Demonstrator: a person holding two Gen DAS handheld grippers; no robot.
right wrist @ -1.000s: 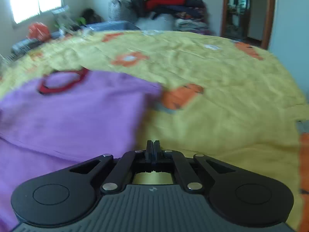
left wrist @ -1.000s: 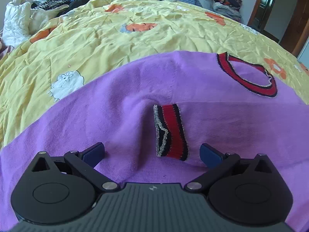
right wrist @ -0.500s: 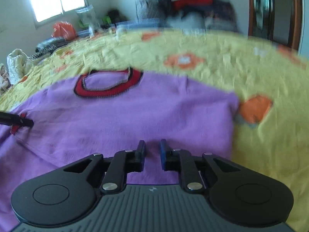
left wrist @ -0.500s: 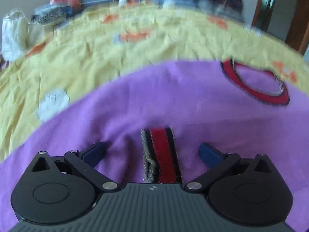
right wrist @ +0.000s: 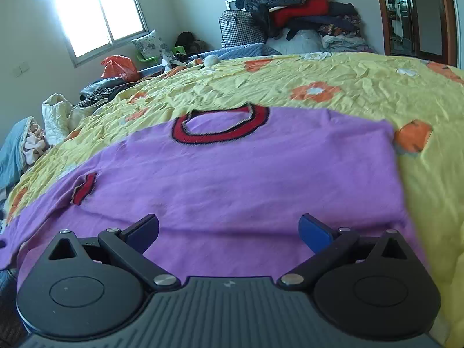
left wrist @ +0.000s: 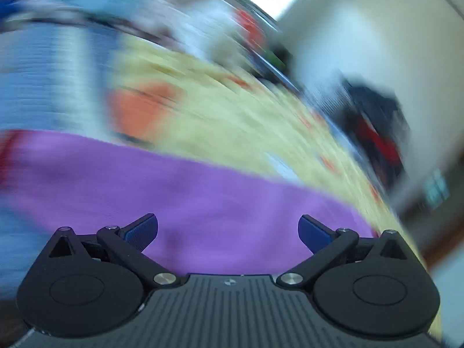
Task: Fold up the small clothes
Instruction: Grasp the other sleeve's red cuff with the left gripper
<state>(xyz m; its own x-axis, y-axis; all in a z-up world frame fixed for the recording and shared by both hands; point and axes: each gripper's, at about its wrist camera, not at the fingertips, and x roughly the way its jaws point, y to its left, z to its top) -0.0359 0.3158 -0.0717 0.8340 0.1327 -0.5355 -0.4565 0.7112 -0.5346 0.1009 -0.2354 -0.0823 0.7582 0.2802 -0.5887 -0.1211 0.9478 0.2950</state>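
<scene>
The right wrist view looks low along the bed point(right wrist: 348, 66) toward the window point(right wrist: 101, 14), close above the purple sweater point(right wrist: 246, 174). The left wrist view is tilted and heavily blurred, also close over the sweater point(left wrist: 217, 203). Both share sweater and yellow bedspread point(left wrist: 232, 116).

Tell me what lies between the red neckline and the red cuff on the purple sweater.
Only bare purple knit of the sweater lies between neckline and cuff; the right wrist view shows it.
</scene>
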